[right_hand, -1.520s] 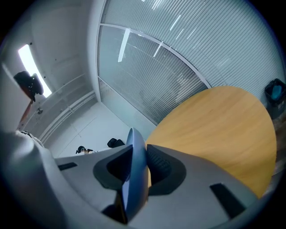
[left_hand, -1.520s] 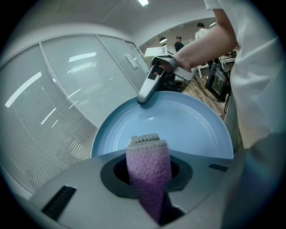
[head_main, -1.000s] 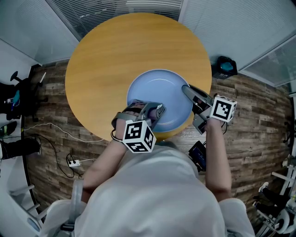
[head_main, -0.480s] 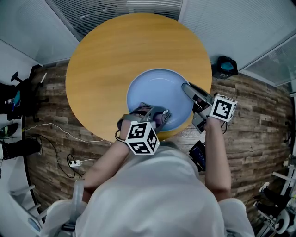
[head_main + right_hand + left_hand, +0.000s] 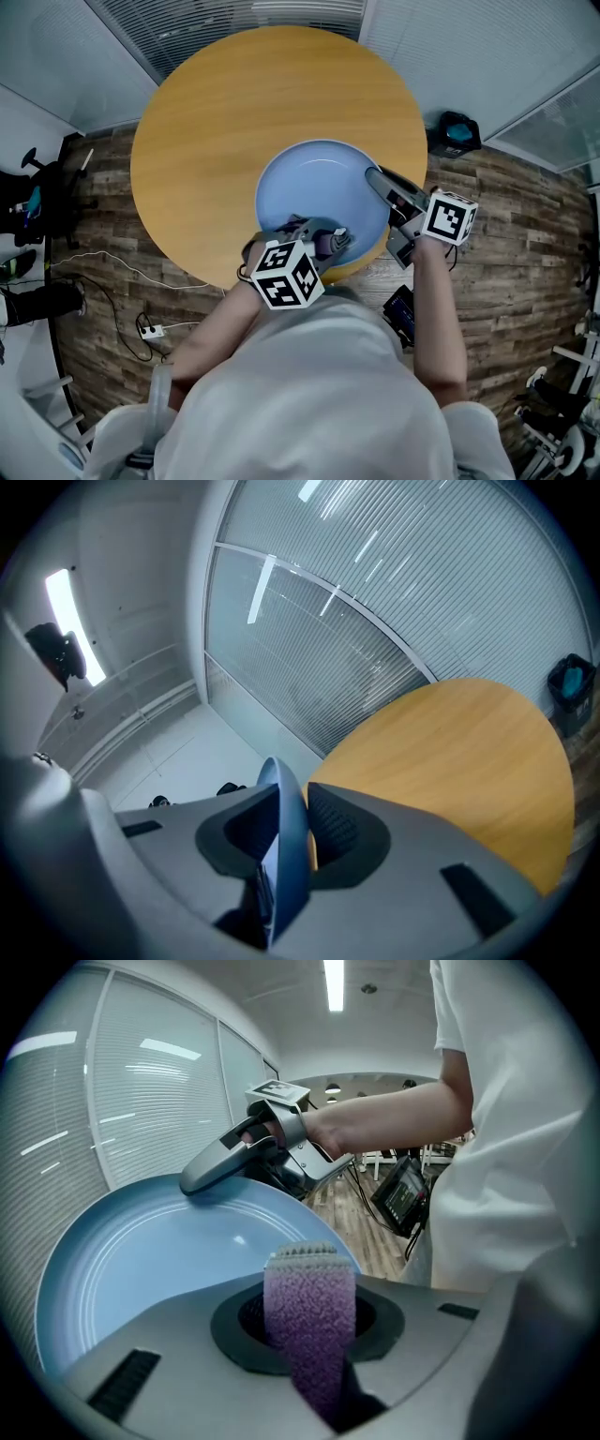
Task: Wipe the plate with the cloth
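Leaning over the round wooden tabletop (image 5: 234, 112), the person works with a gripper in each hand on a pale blue plate (image 5: 314, 183). The plate sits at the near edge of the tabletop, close to the person's body.

The right gripper (image 5: 375, 178) comes in from the right side, almost level. Its fingers (image 5: 347, 832) are partly closed and have hold of the plate's right rim. In the right gripper view that rim runs edge-on between the two pads, pinched from both sides.

The left gripper (image 5: 326, 242) tips downward over the near part of the plate. Its fingers (image 5: 380, 1321) are shut on a purple cloth (image 5: 309, 1302), a nubbly strip that stands up out of the pads with a paler, fringed end on top. From above, the cloth shows as a small bunched wad against the blue, just inside the plate's near rim. In the left gripper view the plate spreads out wide ahead of the cloth, and the right gripper shows at its far rim.

Around the tabletop lies a wood-plank floor (image 5: 525, 234). A dark bin (image 5: 457, 134) stands on it off to the right, and a white cable (image 5: 103, 267) trails across it on the left
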### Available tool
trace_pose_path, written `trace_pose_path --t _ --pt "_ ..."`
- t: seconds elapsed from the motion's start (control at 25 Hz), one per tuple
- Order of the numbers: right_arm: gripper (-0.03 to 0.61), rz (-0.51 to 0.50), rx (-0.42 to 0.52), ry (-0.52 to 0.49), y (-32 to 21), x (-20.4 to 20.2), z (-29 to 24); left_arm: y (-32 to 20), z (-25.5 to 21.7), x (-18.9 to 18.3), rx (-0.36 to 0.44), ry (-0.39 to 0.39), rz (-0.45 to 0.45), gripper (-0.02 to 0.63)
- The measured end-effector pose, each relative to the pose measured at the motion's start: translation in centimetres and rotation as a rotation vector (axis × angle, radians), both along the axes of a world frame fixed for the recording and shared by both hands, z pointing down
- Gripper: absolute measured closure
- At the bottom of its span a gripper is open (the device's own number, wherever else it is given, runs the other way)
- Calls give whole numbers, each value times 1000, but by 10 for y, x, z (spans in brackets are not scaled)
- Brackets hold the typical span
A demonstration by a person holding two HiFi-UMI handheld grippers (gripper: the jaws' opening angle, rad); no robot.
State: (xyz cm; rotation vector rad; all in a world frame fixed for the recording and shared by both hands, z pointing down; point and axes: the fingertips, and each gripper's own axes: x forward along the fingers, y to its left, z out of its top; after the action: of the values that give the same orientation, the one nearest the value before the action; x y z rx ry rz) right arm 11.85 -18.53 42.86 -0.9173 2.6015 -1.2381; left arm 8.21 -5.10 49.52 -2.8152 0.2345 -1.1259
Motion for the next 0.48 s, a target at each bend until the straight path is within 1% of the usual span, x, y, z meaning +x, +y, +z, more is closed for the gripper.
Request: trace_pose_path --t 0.08,0.16,0.24,0.36,0.48 --pt "486 -2 -7 11 0 2 2 1 -2 4 -31 20 2 535" --pt "486 -11 -20 -8 1 0 5 3 -4 6 -54 39 11 535" --pt "489 -13 -30 -3 2 -1 10 4 -8 7 -70 62 15 535" --pt "492 -17 -39 36 2 -2 18 2 -15 6 -80 94 9 535" --pt "494 -26 -48 63 4 -5 25 -1 -24 5 -72 117 2 535"
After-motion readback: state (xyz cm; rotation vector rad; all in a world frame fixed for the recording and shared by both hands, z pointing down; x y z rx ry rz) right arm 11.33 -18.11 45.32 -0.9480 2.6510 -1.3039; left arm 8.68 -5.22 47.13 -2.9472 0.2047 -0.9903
